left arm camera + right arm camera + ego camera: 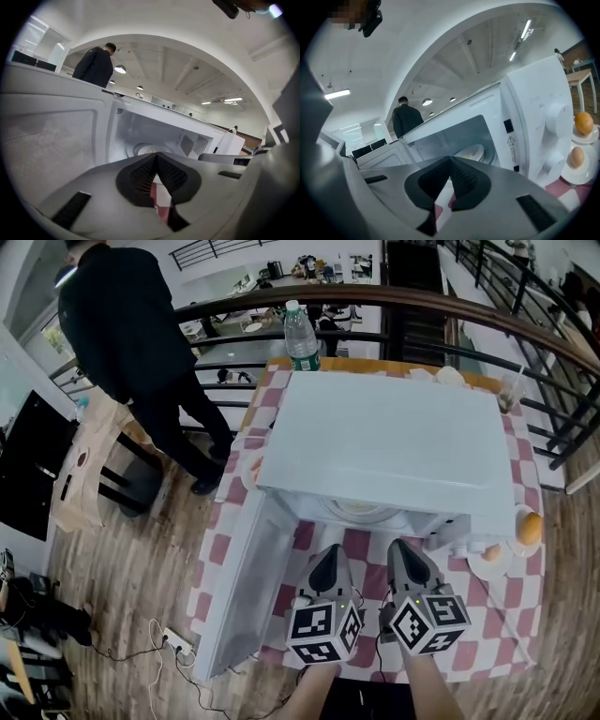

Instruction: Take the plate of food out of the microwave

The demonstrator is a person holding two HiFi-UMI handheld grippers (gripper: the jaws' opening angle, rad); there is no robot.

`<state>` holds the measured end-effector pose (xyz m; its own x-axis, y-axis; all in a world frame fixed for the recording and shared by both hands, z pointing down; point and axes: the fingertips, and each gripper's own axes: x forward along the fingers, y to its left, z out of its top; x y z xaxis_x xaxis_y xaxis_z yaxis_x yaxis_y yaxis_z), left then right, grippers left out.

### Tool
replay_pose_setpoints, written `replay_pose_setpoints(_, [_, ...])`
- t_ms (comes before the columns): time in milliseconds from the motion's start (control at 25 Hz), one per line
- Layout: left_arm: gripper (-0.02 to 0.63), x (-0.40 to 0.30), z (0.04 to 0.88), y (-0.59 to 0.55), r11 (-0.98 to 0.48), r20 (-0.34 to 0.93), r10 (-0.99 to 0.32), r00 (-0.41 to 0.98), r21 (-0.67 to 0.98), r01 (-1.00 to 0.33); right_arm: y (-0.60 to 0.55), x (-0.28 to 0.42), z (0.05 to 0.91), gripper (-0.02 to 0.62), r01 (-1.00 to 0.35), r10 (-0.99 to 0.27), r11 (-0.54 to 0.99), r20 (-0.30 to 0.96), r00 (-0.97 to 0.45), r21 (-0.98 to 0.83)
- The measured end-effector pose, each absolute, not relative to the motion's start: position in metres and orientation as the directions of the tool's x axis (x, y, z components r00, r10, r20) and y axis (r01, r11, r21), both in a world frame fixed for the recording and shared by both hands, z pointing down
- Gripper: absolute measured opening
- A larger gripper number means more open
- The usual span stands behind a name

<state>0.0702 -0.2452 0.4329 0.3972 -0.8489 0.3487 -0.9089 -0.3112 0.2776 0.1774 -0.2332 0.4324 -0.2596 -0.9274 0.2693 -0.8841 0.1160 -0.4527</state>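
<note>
A white microwave (389,442) stands on a red-and-white checked table, its door (239,587) swung open to the left. Inside, only the front rim of a white plate (361,512) shows under the top edge. That plate (140,150) lies deep in the cavity in the left gripper view, and the plate (472,152) shows through the opening in the right gripper view. My left gripper (330,554) (156,157) and right gripper (401,549) (450,161) are side by side just before the opening. Both are shut with nothing held.
Right of the microwave, two small saucers hold an orange (530,528) (584,123) and an egg (491,552) (577,157). A water bottle (301,337) stands behind the microwave. A person in black (131,334) stands at the railing, back left. A power strip (178,641) lies on the floor.
</note>
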Motion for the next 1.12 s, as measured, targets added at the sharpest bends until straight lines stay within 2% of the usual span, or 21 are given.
replay_pose_setpoints(200, [0.008, 0.074, 0.44, -0.254, -0.323, 0.368, -0.836, 0.407, 0.268, -0.907, -0.243, 0.178, 0.444, -0.008, -0.868, -0.922, 0.098, 0.283, -0.264, -0.487])
replay_pose_setpoints(480, [0.008, 0.076, 0.464, -0.264, -0.3, 0.425, -0.798, 0.427, 0.336, -0.893, -0.255, 0.186, 0.456, -0.008, -0.838, -0.924, 0.049, 0.295, -0.246, -0.544])
replay_pose_setpoints(720, [0.008, 0.081, 0.48, -0.276, -0.243, 0.435, -0.776, 0.457, 0.462, -0.853, -0.267, 0.189, 0.471, -0.008, -0.806, -0.921, -0.003, 0.316, -0.229, -0.592])
replay_pose_setpoints(960, [0.006, 0.082, 0.493, -0.29, -0.192, 0.427, -0.76, 0.491, 0.574, -0.796, -0.277, 0.187, 0.49, -0.008, -0.716, -0.919, -0.057, 0.317, -0.235, -0.696])
replay_pose_setpoints(1120, [0.003, 0.085, 0.5, -0.299, -0.192, 0.437, -0.74, 0.511, 0.591, -0.784, -0.285, 0.186, 0.499, -0.001, -0.685, -0.918, -0.083, 0.322, -0.23, -0.724])
